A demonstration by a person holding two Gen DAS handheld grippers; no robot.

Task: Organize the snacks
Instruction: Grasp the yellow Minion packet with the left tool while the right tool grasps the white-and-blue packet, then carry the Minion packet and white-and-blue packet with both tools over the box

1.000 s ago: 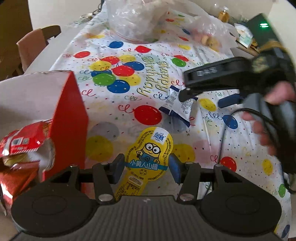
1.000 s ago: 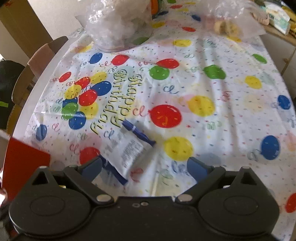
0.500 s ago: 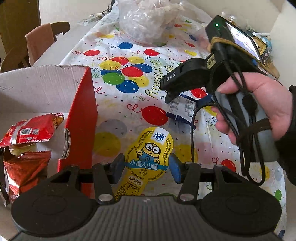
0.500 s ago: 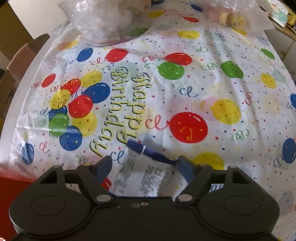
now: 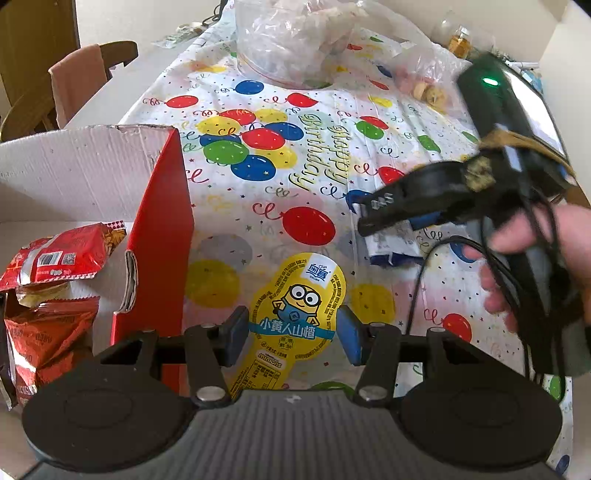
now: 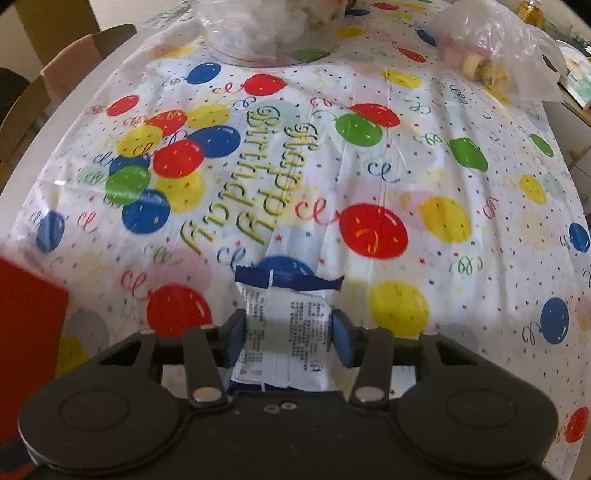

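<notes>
My left gripper (image 5: 291,332) is shut on a yellow Minions snack pack (image 5: 297,310), held just right of the red cardboard box (image 5: 159,236). Red snack bags (image 5: 55,258) lie inside that box. My right gripper (image 6: 288,339) is shut on a white and blue snack packet (image 6: 288,325) over the balloon tablecloth (image 6: 369,166). In the left wrist view the right gripper (image 5: 399,218) sits over that packet (image 5: 395,247), held by a hand. The box's red corner shows in the right wrist view (image 6: 29,314).
A large clear plastic bag (image 6: 266,29) and a smaller bag with cookies (image 6: 491,62) lie at the table's far end. A wooden chair (image 5: 74,81) stands at the far left. Bottles and clutter (image 5: 458,40) sit at the back right.
My right gripper has moved down onto the white and blue packet and shut on it. My left gripper still holds the Minions pack and has barely moved beside the box.
</notes>
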